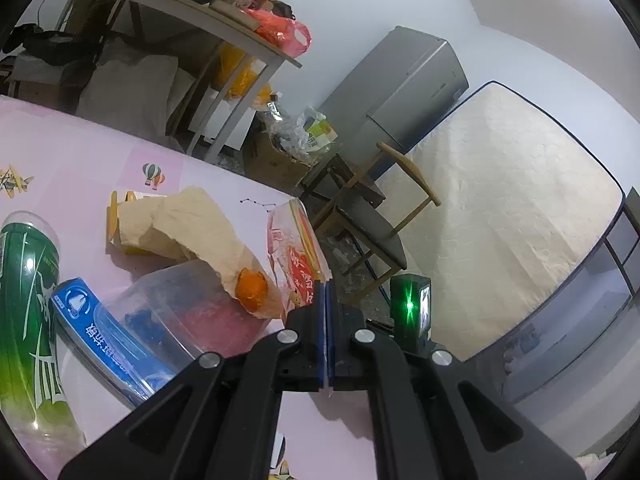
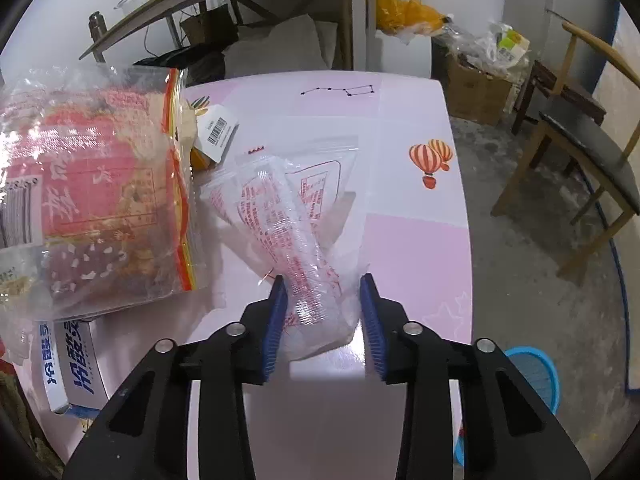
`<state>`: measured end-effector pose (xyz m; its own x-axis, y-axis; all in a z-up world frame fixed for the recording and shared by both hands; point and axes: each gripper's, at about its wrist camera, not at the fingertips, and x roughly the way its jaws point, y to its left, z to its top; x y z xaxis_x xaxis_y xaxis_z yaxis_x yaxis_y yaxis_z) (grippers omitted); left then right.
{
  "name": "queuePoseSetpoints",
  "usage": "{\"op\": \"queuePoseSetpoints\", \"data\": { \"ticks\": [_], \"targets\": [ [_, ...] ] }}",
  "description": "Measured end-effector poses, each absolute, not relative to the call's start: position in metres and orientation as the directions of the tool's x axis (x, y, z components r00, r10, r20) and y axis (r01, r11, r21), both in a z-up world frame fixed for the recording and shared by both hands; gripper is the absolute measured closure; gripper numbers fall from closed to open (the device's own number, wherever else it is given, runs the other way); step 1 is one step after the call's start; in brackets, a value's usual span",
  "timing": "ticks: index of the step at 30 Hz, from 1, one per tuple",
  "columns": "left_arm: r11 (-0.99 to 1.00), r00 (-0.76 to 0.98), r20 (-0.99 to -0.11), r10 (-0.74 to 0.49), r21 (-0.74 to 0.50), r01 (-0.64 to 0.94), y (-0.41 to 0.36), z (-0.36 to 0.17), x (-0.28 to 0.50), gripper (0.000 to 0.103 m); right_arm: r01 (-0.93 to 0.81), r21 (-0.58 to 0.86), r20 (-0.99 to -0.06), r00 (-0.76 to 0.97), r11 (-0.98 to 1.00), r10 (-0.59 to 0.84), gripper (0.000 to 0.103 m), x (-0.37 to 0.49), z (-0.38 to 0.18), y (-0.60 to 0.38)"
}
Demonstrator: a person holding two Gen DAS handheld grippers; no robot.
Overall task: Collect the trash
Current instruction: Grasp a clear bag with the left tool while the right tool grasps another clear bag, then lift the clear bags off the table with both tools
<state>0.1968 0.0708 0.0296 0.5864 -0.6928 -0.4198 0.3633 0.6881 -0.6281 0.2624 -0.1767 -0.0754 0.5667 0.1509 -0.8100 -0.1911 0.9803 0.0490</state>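
Observation:
My left gripper (image 1: 325, 286) is shut on the edge of a red-printed zip bag (image 1: 294, 254), held up over the pink table (image 1: 80, 152). The same bag (image 2: 92, 192) fills the left of the right wrist view. My right gripper (image 2: 324, 284) is open, its blue pads on either side of a crumpled clear plastic wrapper (image 2: 296, 216) with red print that lies on the table. Other trash lies left of the left gripper: a torn paper bag (image 1: 188, 228) with an orange peel (image 1: 251, 290), a clear tub (image 1: 184, 312), a green can (image 1: 24, 312) and a blue box (image 1: 108, 340).
A blue-and-white box (image 2: 72, 368) lies under the zip bag. A tagged yellow item (image 2: 212, 136) lies behind it. A blue bin (image 2: 536, 376) stands on the floor at the lower right. A wooden chair (image 2: 580, 136), a cardboard box of rubbish (image 2: 480, 80) and a shelf stand beyond the table.

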Motion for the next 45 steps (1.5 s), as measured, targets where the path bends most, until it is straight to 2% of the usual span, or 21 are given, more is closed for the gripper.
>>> {"op": "queuePoseSetpoints", "data": {
  "ticks": [9, 26, 45],
  "targets": [
    [0.694, 0.583, -0.424, -0.693, -0.611, 0.380, 0.063, 0.033, 0.185, 0.103, -0.122, 0.045, -0.792, 0.600, 0.991, 0.110, 0.076, 0.245, -0.066, -0.191],
    [0.747, 0.568, -0.486, -0.664, -0.465, 0.475, 0.002, 0.046, 0.144, 0.103, 0.038, 0.101, -0.761, 0.647, 0.994, 0.053, 0.077, 0.194, -0.039, -0.241],
    [0.756, 0.574, -0.496, -0.652, -0.369, 0.541, -0.037, 0.062, 0.112, 0.103, 0.112, 0.183, -0.720, 0.691, 0.977, 0.055, 0.076, 0.147, -0.020, -0.266]
  ]
}}
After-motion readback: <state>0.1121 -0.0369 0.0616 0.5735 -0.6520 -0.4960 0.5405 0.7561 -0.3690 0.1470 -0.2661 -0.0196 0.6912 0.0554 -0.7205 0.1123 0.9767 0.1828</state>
